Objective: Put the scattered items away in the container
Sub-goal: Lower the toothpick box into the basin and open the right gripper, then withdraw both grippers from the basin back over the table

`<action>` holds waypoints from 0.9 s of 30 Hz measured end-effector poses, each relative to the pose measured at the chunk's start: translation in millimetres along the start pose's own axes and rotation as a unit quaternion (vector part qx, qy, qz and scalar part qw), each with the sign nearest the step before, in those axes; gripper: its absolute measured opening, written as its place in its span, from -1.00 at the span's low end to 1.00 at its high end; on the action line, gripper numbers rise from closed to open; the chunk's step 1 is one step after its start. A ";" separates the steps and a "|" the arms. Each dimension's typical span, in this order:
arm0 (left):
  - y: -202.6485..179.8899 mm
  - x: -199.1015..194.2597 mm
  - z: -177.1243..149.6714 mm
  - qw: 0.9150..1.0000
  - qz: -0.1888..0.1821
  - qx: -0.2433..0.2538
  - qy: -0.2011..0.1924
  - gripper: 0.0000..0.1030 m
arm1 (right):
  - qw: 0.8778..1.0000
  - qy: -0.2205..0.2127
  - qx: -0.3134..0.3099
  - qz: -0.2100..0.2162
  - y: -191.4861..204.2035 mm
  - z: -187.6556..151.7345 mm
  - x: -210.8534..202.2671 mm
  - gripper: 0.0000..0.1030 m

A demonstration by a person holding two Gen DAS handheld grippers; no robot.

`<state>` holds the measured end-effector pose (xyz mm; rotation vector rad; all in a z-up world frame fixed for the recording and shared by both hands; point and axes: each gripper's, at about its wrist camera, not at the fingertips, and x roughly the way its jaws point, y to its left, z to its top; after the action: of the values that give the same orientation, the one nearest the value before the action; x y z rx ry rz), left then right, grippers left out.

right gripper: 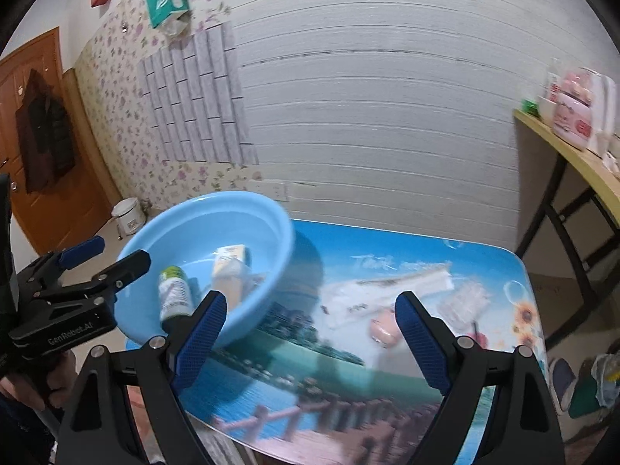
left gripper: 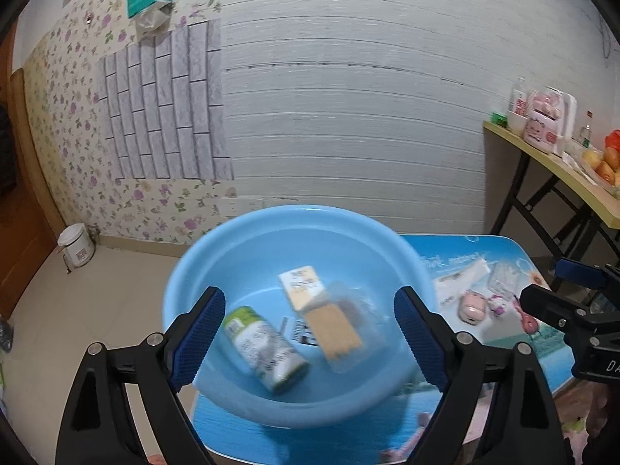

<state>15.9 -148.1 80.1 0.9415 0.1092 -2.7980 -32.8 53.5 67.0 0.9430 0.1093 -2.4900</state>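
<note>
Both claws stand with jaws wide apart and nothing between them: the left gripper (left gripper: 310,333) hangs over the blue basin (left gripper: 193,271), the right gripper (right gripper: 310,339) over the picture-printed table (right gripper: 387,395). Inside the basin lie a green-and-white can (left gripper: 265,348) on its side, a small cream carton (left gripper: 300,285) and a clear pack of tan sticks (left gripper: 341,333). Still on the table, to the right of the basin, are a long white tube or packet (right gripper: 387,290), a small pink case (right gripper: 381,331) and a clear plastic pack (right gripper: 465,298); motion blur hides finer detail. The pink case looks rounded, hard and light, so it is likely to slip; the judgement is to take it across its narrow sides, pads square to the shell. The white packet appears flat and soft, best gripped near its middle so the ends do not droop. The clear pack probably crushes easily; light closure at an edge is advised.
</note>
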 end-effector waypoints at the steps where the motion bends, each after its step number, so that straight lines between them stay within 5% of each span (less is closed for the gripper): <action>1: -3.6 -0.5 0.2 1.000 -0.002 0.002 0.000 0.77 | 1.000 -0.002 0.005 -0.006 -7.4 -3.4 -4.8 0.75; 14: -71.1 -0.5 -6.9 0.998 -0.055 0.027 0.012 0.92 | 0.996 -0.011 0.069 -0.058 -78.2 -37.7 -45.5 0.99; 27: -100.7 -3.8 -10.2 0.996 -0.071 0.060 0.013 0.93 | 0.994 0.003 0.091 -0.063 -100.8 -49.4 -43.2 1.00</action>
<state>4.8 -47.5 75.3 1.0354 0.0102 -2.9512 -20.7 171.6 48.2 1.0458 -0.0603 -2.6499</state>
